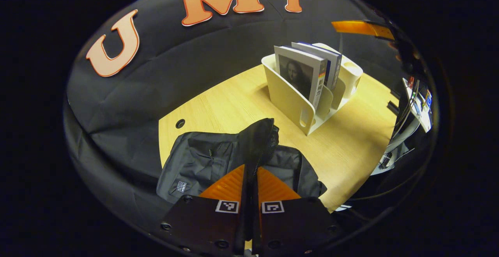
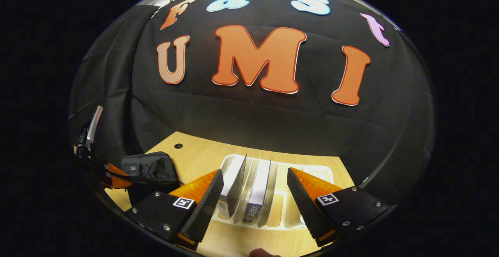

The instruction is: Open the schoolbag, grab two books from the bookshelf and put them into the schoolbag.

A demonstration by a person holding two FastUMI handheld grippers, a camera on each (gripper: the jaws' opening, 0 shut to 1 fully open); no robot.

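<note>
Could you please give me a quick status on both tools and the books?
Left tool shut on schoolbag flap. Right tool open, above two books upright in bookshelf. Nothing in the way.

From my left gripper (image 1: 251, 179), the near part of the schoolbag (image 1: 210, 159) is covered by my own fingers, so I cannot tell how much fabric is pinched there. The rear book (image 1: 325, 60) is mostly hidden behind the front book (image 1: 300, 75) in the bookshelf (image 1: 290, 101). In the right gripper view, my other gripper (image 2: 103, 173) is cut off at the picture's edge, and the schoolbag beside it is too small to tell whether it is open.
</note>
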